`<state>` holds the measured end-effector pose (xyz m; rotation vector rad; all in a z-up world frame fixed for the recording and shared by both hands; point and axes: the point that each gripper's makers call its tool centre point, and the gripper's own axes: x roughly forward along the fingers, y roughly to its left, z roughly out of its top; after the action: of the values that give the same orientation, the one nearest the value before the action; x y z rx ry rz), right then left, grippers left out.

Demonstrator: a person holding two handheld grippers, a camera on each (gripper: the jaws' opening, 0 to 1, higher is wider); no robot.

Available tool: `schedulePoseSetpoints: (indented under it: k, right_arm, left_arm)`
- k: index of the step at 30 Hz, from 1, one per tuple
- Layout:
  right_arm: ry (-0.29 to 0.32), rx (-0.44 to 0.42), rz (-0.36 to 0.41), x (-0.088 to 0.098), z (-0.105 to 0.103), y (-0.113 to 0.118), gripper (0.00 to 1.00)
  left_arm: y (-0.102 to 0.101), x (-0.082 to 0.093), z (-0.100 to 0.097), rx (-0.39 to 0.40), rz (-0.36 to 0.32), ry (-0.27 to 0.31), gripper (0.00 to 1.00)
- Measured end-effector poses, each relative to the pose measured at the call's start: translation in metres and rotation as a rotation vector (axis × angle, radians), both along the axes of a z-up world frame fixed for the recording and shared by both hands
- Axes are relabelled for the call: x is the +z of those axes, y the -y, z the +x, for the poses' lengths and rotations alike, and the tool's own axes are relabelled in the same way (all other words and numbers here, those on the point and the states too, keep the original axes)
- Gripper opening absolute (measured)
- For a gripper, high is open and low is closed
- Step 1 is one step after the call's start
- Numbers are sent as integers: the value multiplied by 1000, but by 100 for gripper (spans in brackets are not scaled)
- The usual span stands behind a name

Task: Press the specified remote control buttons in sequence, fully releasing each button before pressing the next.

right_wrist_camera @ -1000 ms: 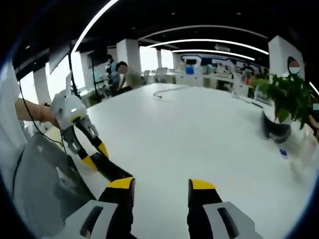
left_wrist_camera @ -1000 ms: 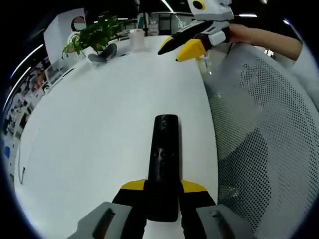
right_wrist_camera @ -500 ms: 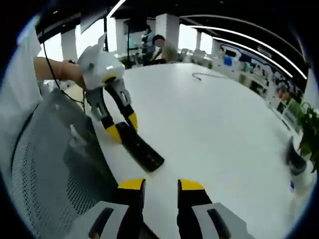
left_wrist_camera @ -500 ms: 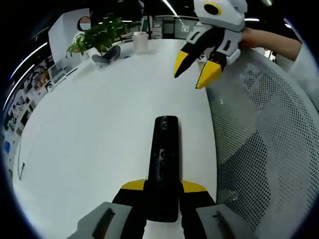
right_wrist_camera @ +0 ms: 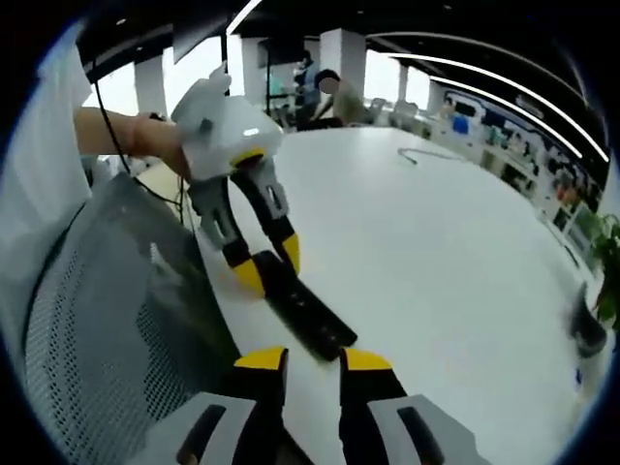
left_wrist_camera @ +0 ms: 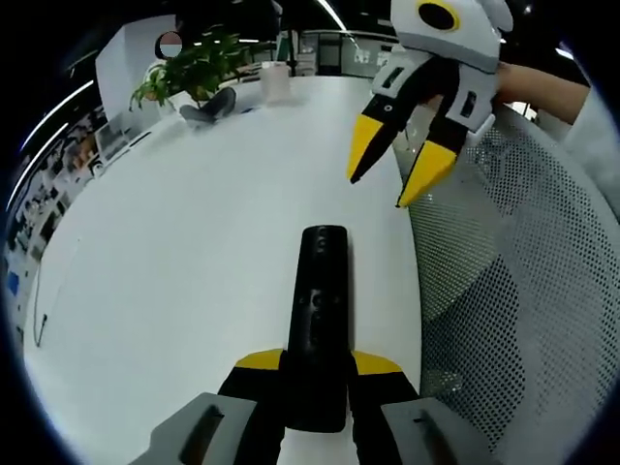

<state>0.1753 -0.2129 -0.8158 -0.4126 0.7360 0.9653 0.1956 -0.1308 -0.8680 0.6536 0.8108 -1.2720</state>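
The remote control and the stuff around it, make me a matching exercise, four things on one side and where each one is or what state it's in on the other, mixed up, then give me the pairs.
Things:
1. remote control
2. right gripper
3. potted plant
4. mesh chair back

Places or states:
A. at the far end of the white table
B. clamped at its near end by the left gripper
C. beside the table's edge
D. in the air above the remote control's far end, jaws slightly apart

Pairs: 1-B, 2-D, 3-A, 4-C
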Motion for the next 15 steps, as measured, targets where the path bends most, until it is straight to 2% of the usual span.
schedulePoseSetpoints:
  k: [8,11,15]
  right_arm:
    - [4,37,-59,-8,6,14,13]
    - [-10,-2,-33,-8,9,18,12]
    - [-5,-1,-21,-5,8,16,6]
  left_arm:
    - [0,0,0,-6,-1,3,24]
    - [0,0,-1,-11,0,3,24]
    - [-1,1,-1,-11,-13,8,24]
